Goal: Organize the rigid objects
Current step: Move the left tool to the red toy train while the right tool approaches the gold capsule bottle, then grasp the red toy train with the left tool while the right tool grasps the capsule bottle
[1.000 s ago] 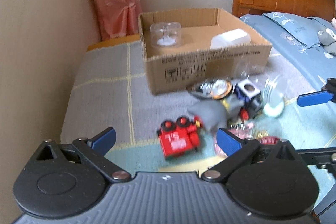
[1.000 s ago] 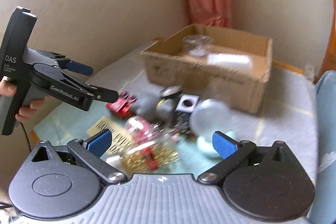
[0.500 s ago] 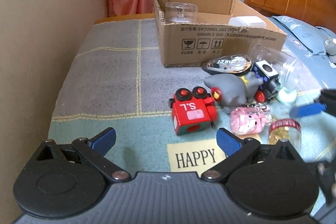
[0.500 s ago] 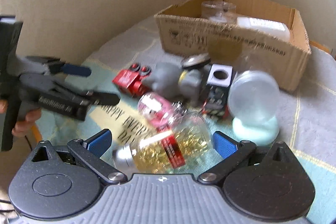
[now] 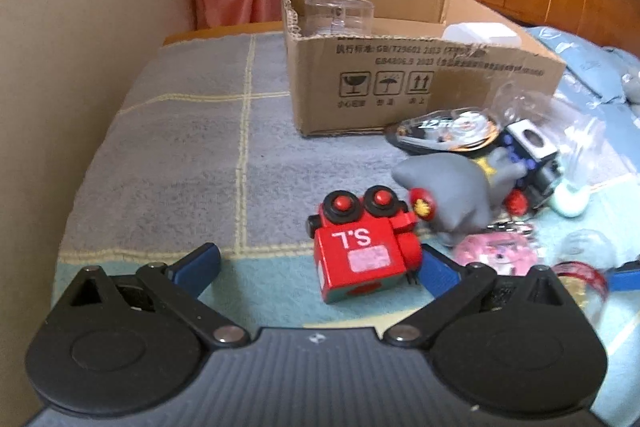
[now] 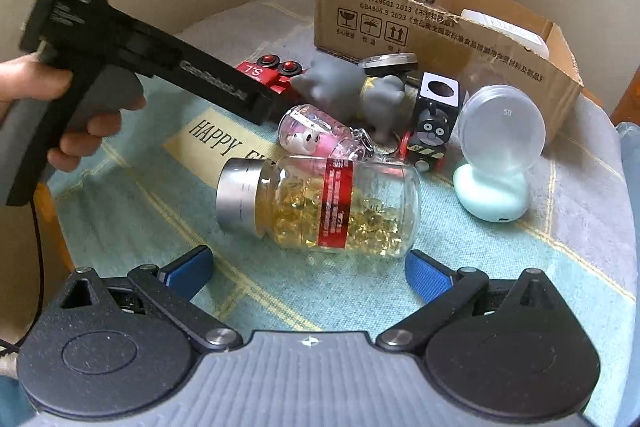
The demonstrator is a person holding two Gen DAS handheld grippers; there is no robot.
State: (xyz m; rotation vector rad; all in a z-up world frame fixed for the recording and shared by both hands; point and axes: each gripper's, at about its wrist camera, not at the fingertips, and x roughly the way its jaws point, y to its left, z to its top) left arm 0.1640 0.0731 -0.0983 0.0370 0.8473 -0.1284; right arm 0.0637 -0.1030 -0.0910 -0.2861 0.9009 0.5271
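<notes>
Both hand-held grippers are closing in since the earlier frame. Left hand-held gripper (image 5: 316,267), wide, is nearing the red toy train (image 5: 362,253); right hand-held gripper (image 6: 308,267), wide, is nearing the capsule jar (image 6: 320,205) lying near the cardboard box (image 6: 440,27). Straddle each squarely before squeezing.

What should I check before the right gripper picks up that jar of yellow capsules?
1. Right gripper open: ok, jaws spread wide.
2. Jar lined up between its fingers: ok, lying on its side just ahead.
3. Jar lid closed: ok.
4. Pink keychain apart from the jar: cannot tell, it looks to be touching.
5. Left gripper out of the way: ok, open by the red train.
6. Room in the box: cannot tell.
</notes>
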